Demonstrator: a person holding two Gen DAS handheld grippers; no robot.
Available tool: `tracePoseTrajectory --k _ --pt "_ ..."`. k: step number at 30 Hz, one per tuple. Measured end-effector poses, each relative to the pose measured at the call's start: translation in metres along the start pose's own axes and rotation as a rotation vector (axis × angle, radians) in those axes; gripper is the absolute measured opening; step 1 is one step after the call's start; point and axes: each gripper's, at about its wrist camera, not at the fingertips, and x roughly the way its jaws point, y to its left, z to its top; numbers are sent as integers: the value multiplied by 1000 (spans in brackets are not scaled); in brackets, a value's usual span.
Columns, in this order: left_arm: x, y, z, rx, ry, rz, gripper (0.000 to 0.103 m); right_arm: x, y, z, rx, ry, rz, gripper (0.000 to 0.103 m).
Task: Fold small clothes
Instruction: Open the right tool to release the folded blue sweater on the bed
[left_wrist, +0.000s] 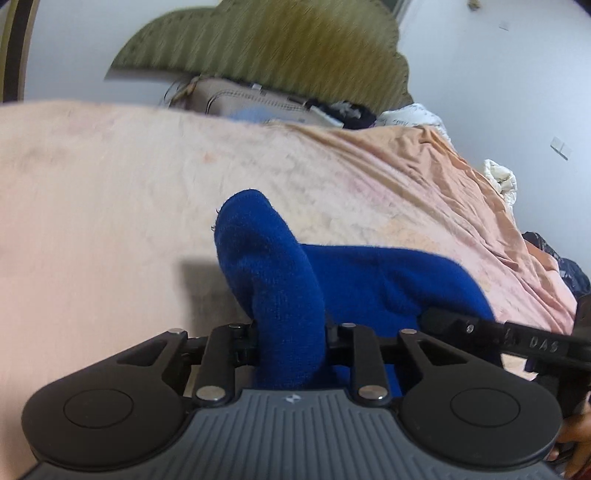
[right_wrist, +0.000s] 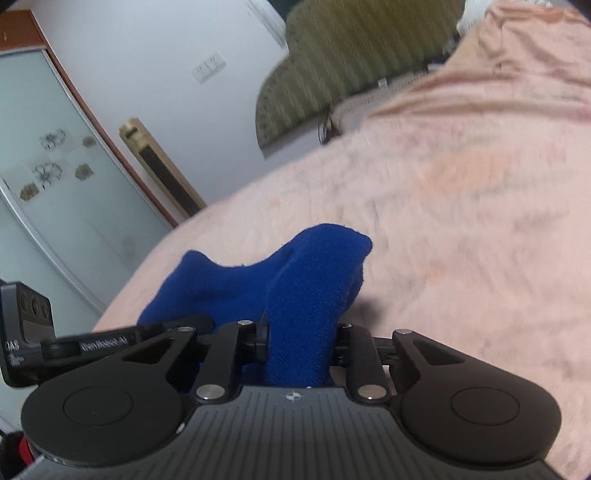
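Both grippers' fingers, left (left_wrist: 290, 339) and right (right_wrist: 303, 343), each pinching blue cloth (left_wrist: 369, 280) bunched between them over the pink bed (left_wrist: 110, 184).

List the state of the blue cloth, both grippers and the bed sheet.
blue cloth: bunched, pinched at two ends, lifted into peaks
left gripper: shut on the blue cloth
right gripper: shut on the blue cloth
pink bed sheet: spread out, wrinkled

Fuzzy knit blue cloth (left_wrist: 280, 295); seemingly soft sheet (left_wrist: 110, 184)
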Motion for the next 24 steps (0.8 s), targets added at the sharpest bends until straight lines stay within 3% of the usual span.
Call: tracePoseTrajectory --k 3,4,5,6,8,11,15,18,20,24 --pt "11 -9 3 61 18 50 26 10 -4 4 1 29 -49 25" --pt "14 -11 1 71 34 73 30 14 -9 4 20 55 -70 30" --pt "12 -13 0 74 37 90 36 17 -12 2 37 72 -88 40" --pt "9 -14 -2 73 36 107 43 15 -12 1 45 68 -105 43" --pt "-7 -17 -6 79 19 149 67 0 -4 0 10 38 -143 45" --pt "-42 -23 -22 88 -45 196 68 -28 17 -11 -94 6 -225 47" --pt "-73 -39 -55 116 -40 241 68 -52 39 -40 -211 56 -241 55" --pt "-80 -51 -84 162 -22 275 68 -55 40 -58 -265 102 -350 55" --pt "-85 -57 -98 191 -20 324 68 -64 39 -63 -222 71 -380 59" --pt "-104 -61 -111 179 -47 311 68 -97 59 -82 -243 -19 -361 57"
